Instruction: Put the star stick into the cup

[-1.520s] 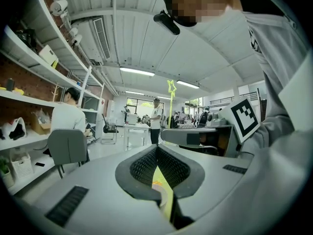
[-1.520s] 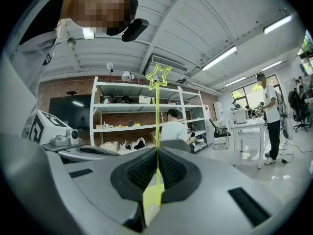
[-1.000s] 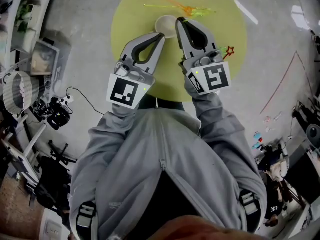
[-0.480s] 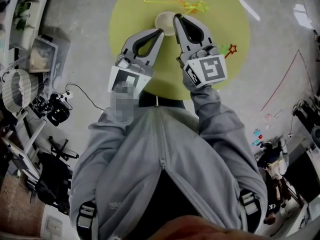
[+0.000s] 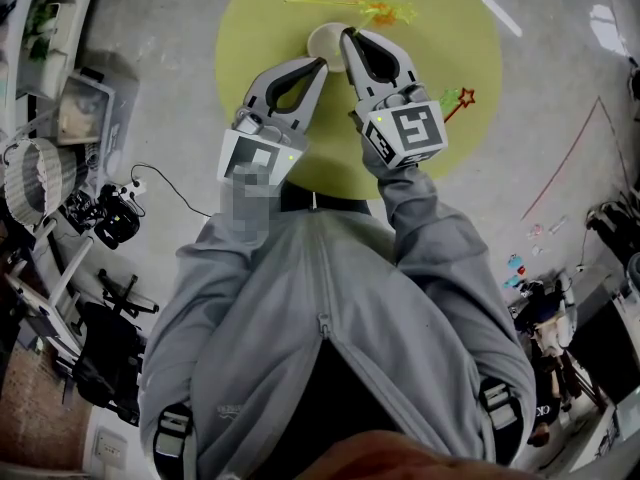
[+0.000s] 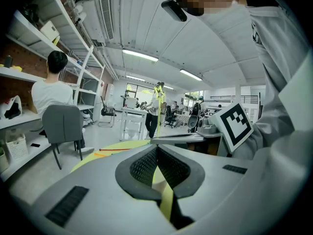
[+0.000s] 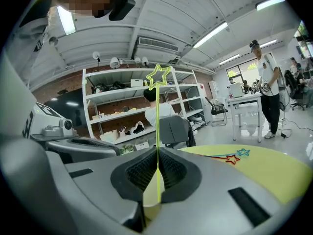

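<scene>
**A:** Which step is in hand?

**B:** The insertion itself, I'd judge. The right gripper (image 5: pixel 345 35) has its fingers clenched on a yellow-green star stick (image 7: pixel 157 116). The stick is upright with the star on top. Its shaft runs down between the fingers, and its lower end is over the pale cup (image 5: pixel 322 40) directly beneath.

**A:** Is the end already inside?

**B:** I cannot tell. In the right gripper view the shaft stops at the cup's mouth, but nothing shows whether it is below the rim.

**A:** And the other side?

**B:** The left gripper (image 5: pixel 322 62) has its fingers pressed together, with the tips at the cup's near rim. I cannot tell whether they nip the rim or only sit beside it.

**A:** Where does the cup stand?

**B:** It is on the round yellow bench (image 5: pixel 250 68), toward the side farthest from the person. Spare star sticks (image 5: pixel 385 12) lie flat just beyond it, and two more stars (image 5: pixel 455 98) lie off to the right.

**A:** What does the next move call for?

**B:** A straight descent until the end is clearly past the rim, and only then letting the right fingers part. The stick is thin and the star sits at its top, so it will probably lean on the rim. The cup looks light, so it should be steadied from the left while the stick settles.
</scene>
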